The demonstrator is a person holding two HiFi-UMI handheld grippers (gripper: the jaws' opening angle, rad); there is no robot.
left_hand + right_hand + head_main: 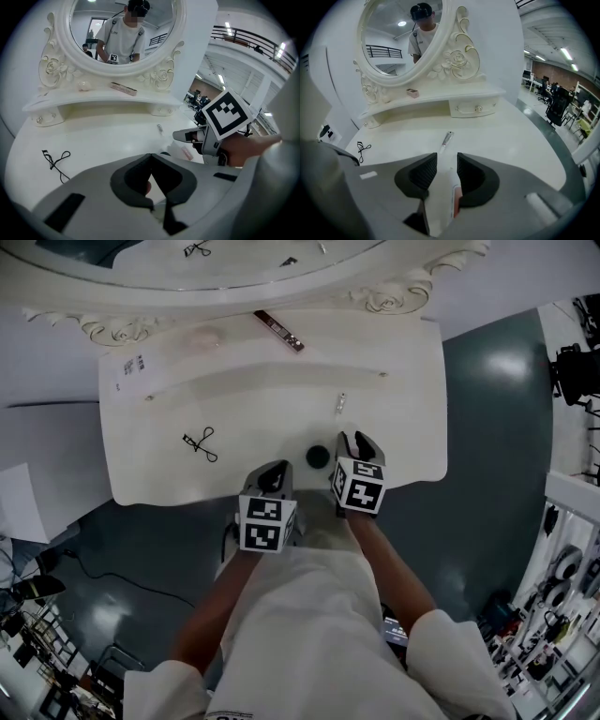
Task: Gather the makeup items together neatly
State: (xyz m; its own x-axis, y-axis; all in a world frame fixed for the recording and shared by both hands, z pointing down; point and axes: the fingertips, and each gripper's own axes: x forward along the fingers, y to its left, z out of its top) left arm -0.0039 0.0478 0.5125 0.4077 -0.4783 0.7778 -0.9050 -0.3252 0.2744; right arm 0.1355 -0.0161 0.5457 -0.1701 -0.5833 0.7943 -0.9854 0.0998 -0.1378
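Right tongs (446, 160) astride pink-edged tube (455, 200)

Right gripper (442, 174): dark pads stand apart. Low in the gap, close to the right pad, sits a white item with a pink edge (453, 200); contact with the pad is not resolvable. Beyond the tips, on the white dressing table (511, 140), lies a slim silvery tube (446, 138). Far left is a black looped tool (362, 149). A small pinkish case (412, 93) lies on the shelf (454, 95) under the oval mirror (393, 42).
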